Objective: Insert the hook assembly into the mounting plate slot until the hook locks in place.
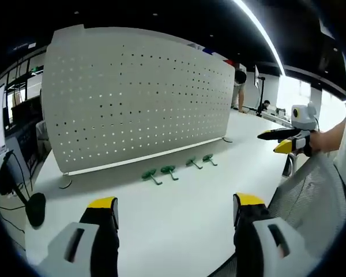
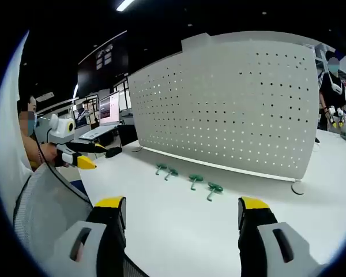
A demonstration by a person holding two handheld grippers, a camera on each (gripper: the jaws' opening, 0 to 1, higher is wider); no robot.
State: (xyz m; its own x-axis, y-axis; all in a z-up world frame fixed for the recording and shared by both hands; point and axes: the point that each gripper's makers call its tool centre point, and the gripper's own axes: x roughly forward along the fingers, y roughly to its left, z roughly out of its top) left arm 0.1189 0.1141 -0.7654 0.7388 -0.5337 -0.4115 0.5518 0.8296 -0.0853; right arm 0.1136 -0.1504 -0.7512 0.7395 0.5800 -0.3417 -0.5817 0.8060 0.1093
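A white table (image 1: 179, 225) carries every item. Upright on it stands a large white perforated mounting plate (image 1: 132, 95), resting on round feet, its face dotted with rows of small holes; in the right gripper view the same plate (image 2: 230, 98) spans the upper centre. Both views take in a grey mesh chair back (image 1: 311, 190) at the near table edge, between the two grippers.

The left gripper (image 1: 176, 210) rises from the bottom of its own view with yellow-tipped jaws spread wide and nothing between them; in the right gripper view it (image 2: 98, 156) hangs at the left, above the table edge, with its jaws a little apart. The right gripper (image 2: 181, 210) likewise shows its jaws wide apart and empty; in the left gripper view it (image 1: 277, 140) appears at the right, held off the table.

Four green hook assemblies (image 1: 176, 168) lie in a row on the table just in front of the plate's lower edge, apart from both grippers; the right gripper view shows the same row (image 2: 187, 179).
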